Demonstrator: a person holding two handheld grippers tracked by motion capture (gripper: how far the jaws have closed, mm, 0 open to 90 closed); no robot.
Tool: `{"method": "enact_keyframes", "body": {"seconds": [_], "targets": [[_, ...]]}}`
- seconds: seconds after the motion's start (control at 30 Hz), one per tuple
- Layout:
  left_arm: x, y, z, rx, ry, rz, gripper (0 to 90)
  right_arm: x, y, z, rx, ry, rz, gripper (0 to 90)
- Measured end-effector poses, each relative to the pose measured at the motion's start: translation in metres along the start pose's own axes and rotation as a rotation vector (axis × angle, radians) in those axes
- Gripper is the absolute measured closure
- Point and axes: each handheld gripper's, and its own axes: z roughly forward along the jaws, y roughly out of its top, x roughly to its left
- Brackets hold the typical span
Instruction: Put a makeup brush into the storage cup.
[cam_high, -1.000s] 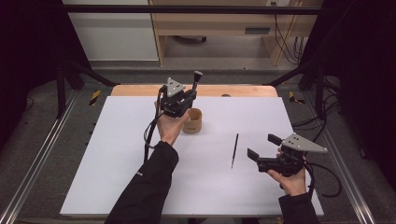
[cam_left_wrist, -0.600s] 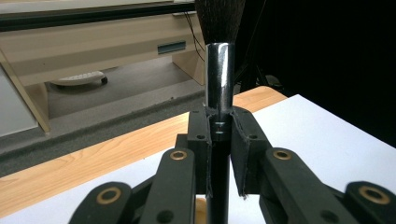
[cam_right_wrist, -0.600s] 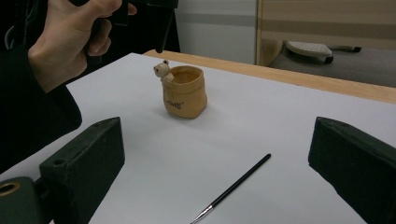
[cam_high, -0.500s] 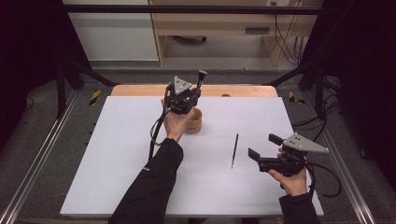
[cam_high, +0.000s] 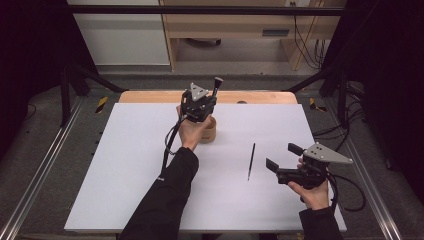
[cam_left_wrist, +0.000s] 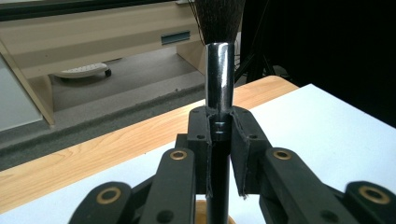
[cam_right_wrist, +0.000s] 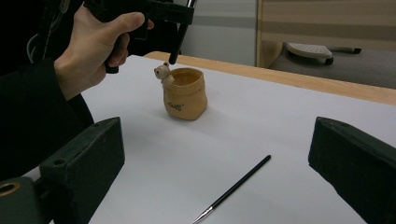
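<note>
My left claw (cam_left_wrist: 218, 128) grips the makeup brush (cam_left_wrist: 219, 70) upright, its handle tip seemingly just above the mouth of the little pot (cam_right_wrist: 185, 93), not yet dropped in, while the thin brush (cam_high: 251, 161) waits on the table beside my wide-open right claw (cam_high: 281, 157).

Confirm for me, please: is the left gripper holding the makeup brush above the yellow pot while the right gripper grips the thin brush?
Not quite. The right gripper grips nothing: the right gripper view shows its jaws open, with the thin brush lying on the table. The left gripper does hold the makeup brush above the yellow pot.
</note>
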Motion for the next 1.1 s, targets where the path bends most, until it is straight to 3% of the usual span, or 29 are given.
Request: {"method": "enact_keyframes", "body": {"seconds": [0.57, 1.1], "targets": [[0.003, -0.011, 0.015, 0.031, 0.004, 0.022, 78.8, 0.001, 0.000, 0.001, 0.003, 0.000, 0.000, 4.0], [0.005, -0.029, 0.020, 0.036, -0.002, 0.001, 78.8, 0.001, 0.000, 0.002, 0.006, 0.003, -0.002, 4.1]]}}
